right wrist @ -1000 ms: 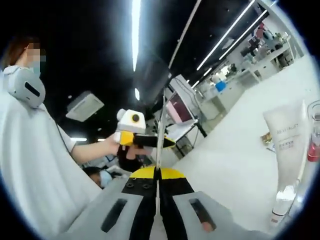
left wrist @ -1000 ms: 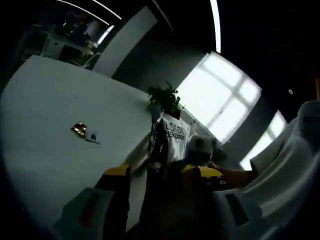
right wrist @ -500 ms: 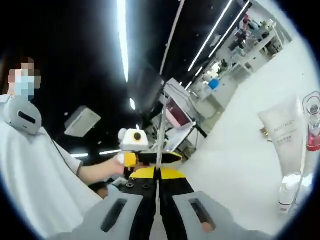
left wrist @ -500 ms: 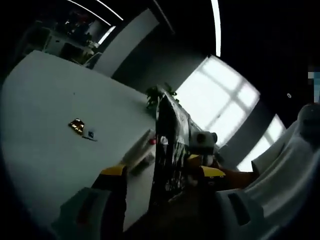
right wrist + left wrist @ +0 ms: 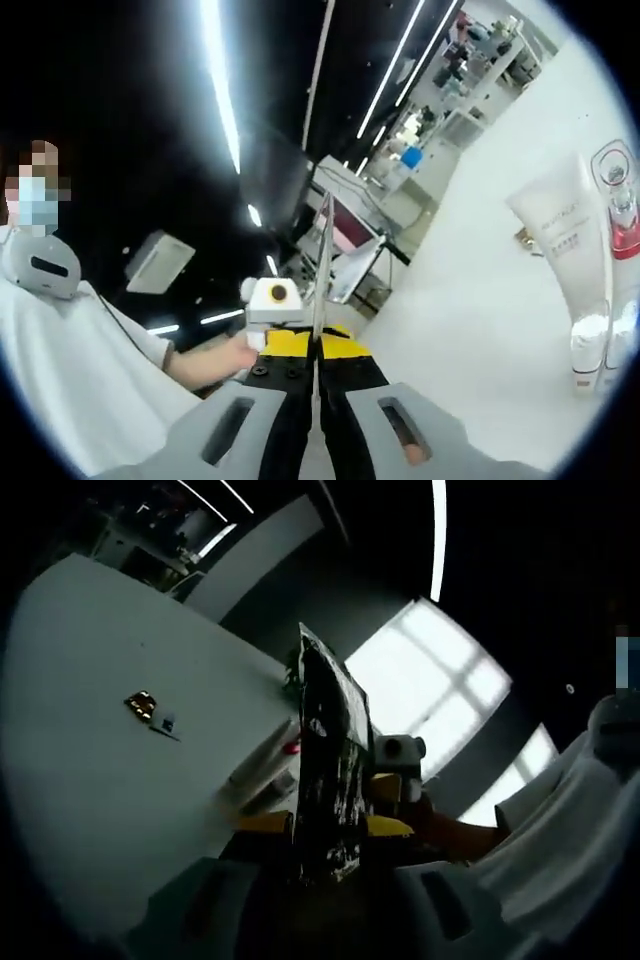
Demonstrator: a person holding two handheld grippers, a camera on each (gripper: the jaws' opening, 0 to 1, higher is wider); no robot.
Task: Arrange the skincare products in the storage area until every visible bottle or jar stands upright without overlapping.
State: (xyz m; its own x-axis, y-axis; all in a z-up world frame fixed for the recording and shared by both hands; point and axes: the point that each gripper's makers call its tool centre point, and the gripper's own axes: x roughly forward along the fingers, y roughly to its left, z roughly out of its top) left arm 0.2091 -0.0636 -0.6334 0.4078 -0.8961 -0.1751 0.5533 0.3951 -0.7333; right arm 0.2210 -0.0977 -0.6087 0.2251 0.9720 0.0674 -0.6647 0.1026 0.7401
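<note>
A dark flat tube (image 5: 326,760) rises between my left gripper's (image 5: 325,832) jaws, which stand shut on its lower end. Just behind it to the right hovers the right gripper (image 5: 400,770). In the right gripper view, my right gripper (image 5: 317,345) is shut on a thin flat strip (image 5: 322,260) seen edge-on; I cannot tell whether it is the tube's edge. The left gripper (image 5: 278,322) sits close to its left, held by a hand (image 5: 222,357). A white tube (image 5: 565,265) stands on its cap beside a red-and-clear bottle (image 5: 618,205).
The white table (image 5: 100,780) spreads to the left, with a small gold item (image 5: 140,703) and a card beside it. A white tube (image 5: 262,765) and a red thing (image 5: 291,747) show beyond the jaws. A person in white sits close (image 5: 70,400).
The left jaws have closed in on the dark tube, which has turned its printed face away. The right gripper has stayed shut on the strip. Both cameras have tilted a little.
</note>
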